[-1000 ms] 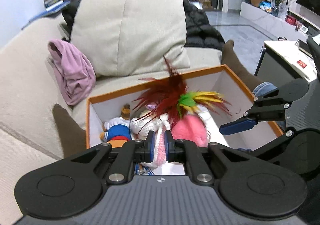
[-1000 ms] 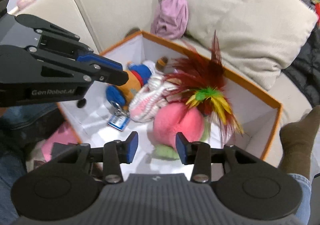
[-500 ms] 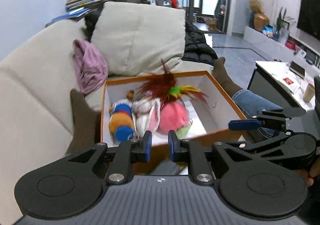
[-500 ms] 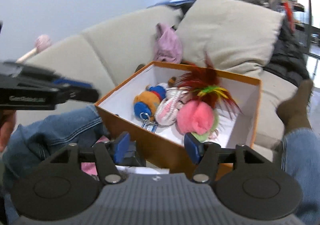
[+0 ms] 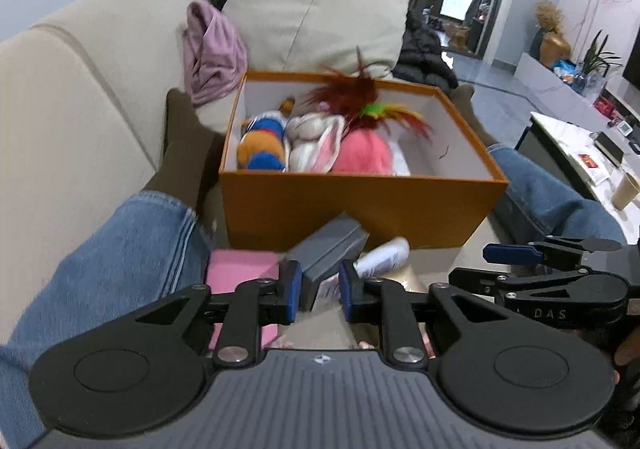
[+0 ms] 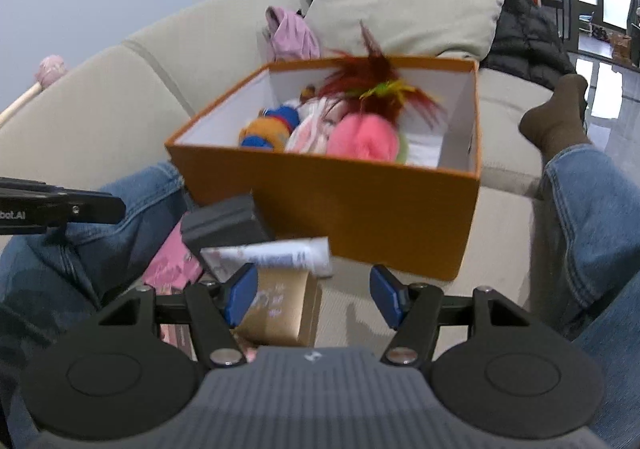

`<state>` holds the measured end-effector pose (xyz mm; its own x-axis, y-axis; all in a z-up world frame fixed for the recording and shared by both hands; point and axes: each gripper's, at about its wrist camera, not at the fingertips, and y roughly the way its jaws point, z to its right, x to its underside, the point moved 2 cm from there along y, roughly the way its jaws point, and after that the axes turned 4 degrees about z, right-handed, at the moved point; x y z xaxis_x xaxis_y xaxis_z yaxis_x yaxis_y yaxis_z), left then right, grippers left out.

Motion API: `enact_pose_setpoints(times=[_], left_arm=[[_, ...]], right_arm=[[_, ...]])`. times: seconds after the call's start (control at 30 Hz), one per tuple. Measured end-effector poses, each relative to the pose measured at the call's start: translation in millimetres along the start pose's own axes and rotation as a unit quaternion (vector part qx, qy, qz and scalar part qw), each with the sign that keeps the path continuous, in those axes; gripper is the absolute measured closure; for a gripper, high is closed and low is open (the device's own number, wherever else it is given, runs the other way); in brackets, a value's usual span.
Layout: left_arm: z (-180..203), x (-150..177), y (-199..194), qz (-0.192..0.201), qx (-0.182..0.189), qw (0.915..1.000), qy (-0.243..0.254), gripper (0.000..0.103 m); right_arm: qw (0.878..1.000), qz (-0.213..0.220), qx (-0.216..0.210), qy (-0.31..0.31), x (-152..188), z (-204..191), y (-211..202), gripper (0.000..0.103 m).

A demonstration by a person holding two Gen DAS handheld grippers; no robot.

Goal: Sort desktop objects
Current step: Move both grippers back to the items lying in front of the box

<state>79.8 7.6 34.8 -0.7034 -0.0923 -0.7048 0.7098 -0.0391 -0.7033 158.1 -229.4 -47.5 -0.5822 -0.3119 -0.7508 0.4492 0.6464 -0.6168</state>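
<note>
Left to right across the pile in front of the box [image 5: 360, 205]: pink pad [image 5: 240, 269] flat on the sofa by your left knee, grey case [image 5: 328, 249] on top of it leaning toward the box wall, white tube [image 6: 272, 255] lying crosswise just right of the case, gold carton [image 6: 280, 309] under the tube's near side. Your left gripper [image 5: 318, 291] has its pads slightly apart with nothing clamped; the near end of the grey case sits right in that gap, and I can't tell from the blur whether a pad touches it. Key relation: the case's long axis runs away from you and up to the right, roughly in line with the left fingers, so the pads straddle its narrow width — my read is the left hand is the nearer one and is already lined up for it. Your right gripper [image 6: 312, 299] is wide open, empty, over the gold carton's right edge, with the tube just beyond its left pad. The tube's long axis lies across the right fingers, so that's the natural right-hand pick. Box sits between your legs, just past the pile, with plush toys [image 5: 304, 145] and a feather toy [image 5: 360, 97] already inside; the right half of its floor looks bare.
</note>
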Motion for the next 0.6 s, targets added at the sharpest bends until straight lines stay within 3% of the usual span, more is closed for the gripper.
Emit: enact_pose_setpoints(times=[0.13,0.17,0.2,0.23,0.6], left_arm=[[-2.4,8.2,0.7,-0.007,0.002,0.9999,-0.009,0.063],[-3.1,9.4,1.1,-0.008,0.003,0.9999,-0.009,0.059],[-3.5,10.3,2.1,-0.007,0.003,0.9999,-0.009,0.047],[-4.0,11.3,3.1,-0.007,0.003,0.9999,-0.008,0.045],[3.4,18.5,27.0,-0.04,-0.005,0.9988,0.028,0.045]], right_arm=[[1.0,-0.022,-0.006,-0.001,7.5,-5.8,4.2,0.039],[1.0,-0.025,-0.009,0.001,8.7,-6.0,5.2,0.039],[1.0,-0.027,-0.009,0.003,9.8,-6.1,5.9,0.039],[1.0,-0.03,-0.01,0.004,10.8,-5.8,7.2,0.039],[0.998,-0.056,-0.022,0.015,15.0,-3.3,23.3,0.039]])
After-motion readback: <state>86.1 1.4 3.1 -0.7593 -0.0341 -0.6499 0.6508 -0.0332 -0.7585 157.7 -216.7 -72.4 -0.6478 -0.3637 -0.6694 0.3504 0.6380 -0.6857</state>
